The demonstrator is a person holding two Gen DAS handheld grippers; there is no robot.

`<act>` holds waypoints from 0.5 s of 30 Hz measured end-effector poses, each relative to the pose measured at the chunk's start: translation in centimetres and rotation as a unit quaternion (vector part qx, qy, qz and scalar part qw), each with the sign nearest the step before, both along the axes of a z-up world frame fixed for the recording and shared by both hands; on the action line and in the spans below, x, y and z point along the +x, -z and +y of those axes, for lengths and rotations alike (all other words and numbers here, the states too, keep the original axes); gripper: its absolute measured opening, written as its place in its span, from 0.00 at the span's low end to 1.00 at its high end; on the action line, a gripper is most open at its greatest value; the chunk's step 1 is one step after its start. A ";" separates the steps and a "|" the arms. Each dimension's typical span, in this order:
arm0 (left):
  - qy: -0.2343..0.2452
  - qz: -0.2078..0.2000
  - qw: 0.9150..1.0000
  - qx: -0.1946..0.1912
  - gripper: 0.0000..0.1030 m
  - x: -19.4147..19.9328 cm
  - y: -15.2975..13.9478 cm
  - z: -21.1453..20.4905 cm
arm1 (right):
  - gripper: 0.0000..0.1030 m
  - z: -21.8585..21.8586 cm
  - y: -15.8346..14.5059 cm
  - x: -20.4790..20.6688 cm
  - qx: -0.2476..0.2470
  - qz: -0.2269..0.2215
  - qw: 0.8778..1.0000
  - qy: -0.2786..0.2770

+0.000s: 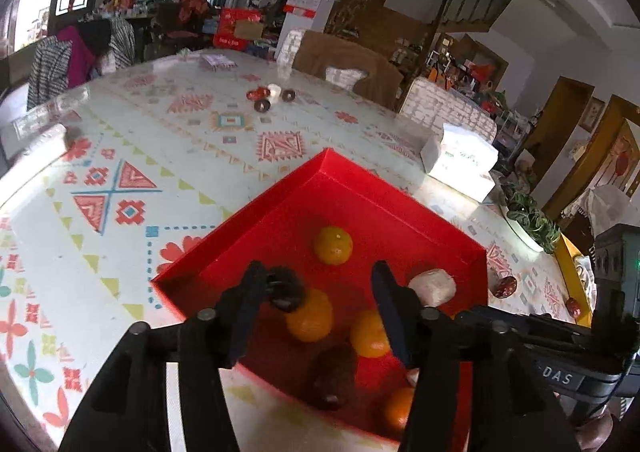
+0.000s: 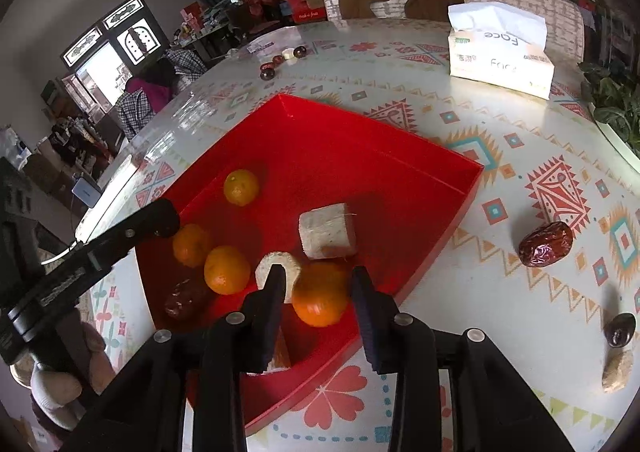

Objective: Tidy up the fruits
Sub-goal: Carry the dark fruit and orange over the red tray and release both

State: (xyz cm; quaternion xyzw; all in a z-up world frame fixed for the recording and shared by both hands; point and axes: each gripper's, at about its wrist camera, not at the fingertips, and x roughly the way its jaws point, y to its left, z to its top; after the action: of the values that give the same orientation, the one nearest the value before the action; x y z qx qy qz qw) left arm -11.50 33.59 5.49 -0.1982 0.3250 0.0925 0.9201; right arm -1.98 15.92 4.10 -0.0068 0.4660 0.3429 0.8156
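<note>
A red tray [image 1: 328, 172] on the patterned table holds several oranges [image 1: 333, 245], pale cut chunks [image 1: 433, 287] and a dark date [image 1: 334, 376]. My left gripper [image 1: 320, 292] hangs over the tray with its jaws apart. A blurred dark date [image 1: 286, 290] sits against the inner side of its left finger, clear of the other. In the right wrist view my right gripper [image 2: 318, 284] is low over the tray's near corner [image 2: 348, 336], and both pads close on an orange [image 2: 320, 298]. The left gripper [image 2: 160, 218] reaches in from the left edge.
On the table right of the tray lie a wrinkled red date [image 2: 546, 244], a darker date [image 2: 619, 329] and a pale piece [image 2: 618, 370]. A tissue box [image 2: 500, 48] and a potted plant [image 2: 616, 104] stand further back. Small items [image 2: 280, 60] sit at the far side.
</note>
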 end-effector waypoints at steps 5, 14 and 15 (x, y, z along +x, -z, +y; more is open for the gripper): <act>0.001 -0.020 1.000 0.005 0.62 -2.0 -1.7 -1.6 | 0.40 -1.5 -1.0 -0.9 0.015 -0.010 1.000 0.008; 0.064 -0.037 0.997 0.010 0.65 -2.8 -3.7 -7.8 | 0.43 -10.4 -2.8 -2.7 0.026 -0.046 0.997 0.061; 0.072 -0.038 0.997 0.011 0.66 -2.8 -3.8 -8.6 | 0.43 -11.9 -2.9 -2.7 0.026 -0.049 0.996 0.074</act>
State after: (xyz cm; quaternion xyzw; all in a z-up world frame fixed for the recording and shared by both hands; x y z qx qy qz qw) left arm -14.31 24.95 9.30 -0.1676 0.3021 0.0215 0.9382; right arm -4.65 4.00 7.05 0.0320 0.4159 0.2930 0.8603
